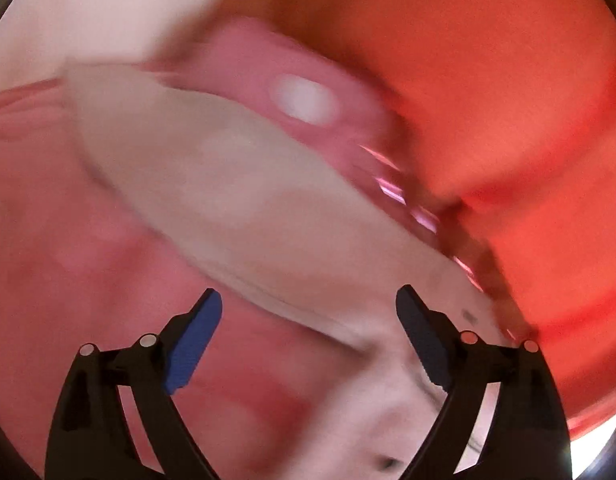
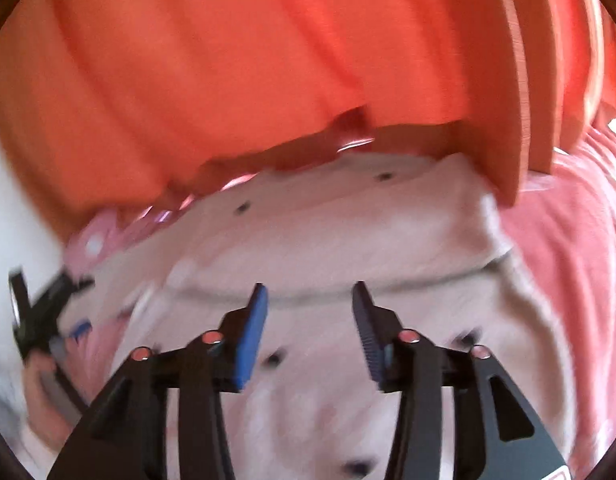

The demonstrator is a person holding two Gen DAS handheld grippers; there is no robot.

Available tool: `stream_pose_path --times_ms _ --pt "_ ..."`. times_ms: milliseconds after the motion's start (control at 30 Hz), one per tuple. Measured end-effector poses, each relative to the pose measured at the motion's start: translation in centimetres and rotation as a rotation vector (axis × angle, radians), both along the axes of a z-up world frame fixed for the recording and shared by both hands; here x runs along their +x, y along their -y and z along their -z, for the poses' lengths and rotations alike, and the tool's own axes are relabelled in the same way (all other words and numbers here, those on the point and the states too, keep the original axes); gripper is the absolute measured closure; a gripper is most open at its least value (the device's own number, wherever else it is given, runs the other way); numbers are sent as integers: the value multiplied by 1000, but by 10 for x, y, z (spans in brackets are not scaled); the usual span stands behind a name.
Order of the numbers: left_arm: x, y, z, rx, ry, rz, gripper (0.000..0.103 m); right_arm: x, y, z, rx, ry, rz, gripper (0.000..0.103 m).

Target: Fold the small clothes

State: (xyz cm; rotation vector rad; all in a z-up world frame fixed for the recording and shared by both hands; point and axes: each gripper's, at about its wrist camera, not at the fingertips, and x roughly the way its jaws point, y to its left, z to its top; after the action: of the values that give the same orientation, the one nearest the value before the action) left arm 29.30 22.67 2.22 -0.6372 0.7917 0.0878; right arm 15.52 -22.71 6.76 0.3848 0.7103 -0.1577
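1. Left gripper (image 1: 308,312) gapes wide, empty, above the pale garment (image 1: 236,184).
2. Right gripper (image 2: 309,300) is part-open, gripping nothing.
3. The garment lies folded on the pink bedding (image 2: 567,248).
4. Risk: with both hovering close, a snagged edge undoes the fold.

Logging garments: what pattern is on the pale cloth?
Off-white cloth with small, sparse dark spots; clearest in the right wrist view.

Orange curtain (image 2: 236,60), pink bedsheet (image 2: 567,260)
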Motion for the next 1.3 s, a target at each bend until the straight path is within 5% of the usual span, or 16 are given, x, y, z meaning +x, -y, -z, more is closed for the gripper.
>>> stream_pose_path --times_ms 133,200,333,367,467,533,667,767,833,967,1033,1133,1233,1300 --pt "18 -93 8 156 -74 -185 18 21 -32 31 24 -101 -96 57" --pt "34 -118 16 204 -111 -189 18 26 -43 35 23 -112 -100 57" --pt "52 -147 34 161 -150 -228 30 30 -51 35 17 -116 -120 57" --pt "55 -146 32 151 -136 -230 37 31 -52 36 15 -120 -119 57" --pt "72 -127 24 118 -131 -143 96 33 -49 39 35 -120 -99 57" --pt "74 -112 4 137 -72 -109 96 35 -46 40 40 -114 -82 57" --pt "61 -16 -81 200 166 90 97 33 -37 32 60 -85 -53 57" --pt "31 84 -132 146 330 313 97 32 -24 26 63 -62 -21 57" --pt "9 158 -142 79 373 474 97 30 -11 24 69 -59 16 57" --pt "-13 271 -88 -1 236 640 87 25 25 28 125 -75 86 53" --pt "-19 301 -37 3 110 624 67 25 41 33 124 -99 119 50" --pt "-27 290 6 -32 22 542 62 25 63 40 136 -130 157 50" --pt "-16 264 2 -40 10 494 58 29 76 39 126 -111 156 50" --pt "-15 222 -13 -21 61 379 40 31 81 39 126 -91 146 50"
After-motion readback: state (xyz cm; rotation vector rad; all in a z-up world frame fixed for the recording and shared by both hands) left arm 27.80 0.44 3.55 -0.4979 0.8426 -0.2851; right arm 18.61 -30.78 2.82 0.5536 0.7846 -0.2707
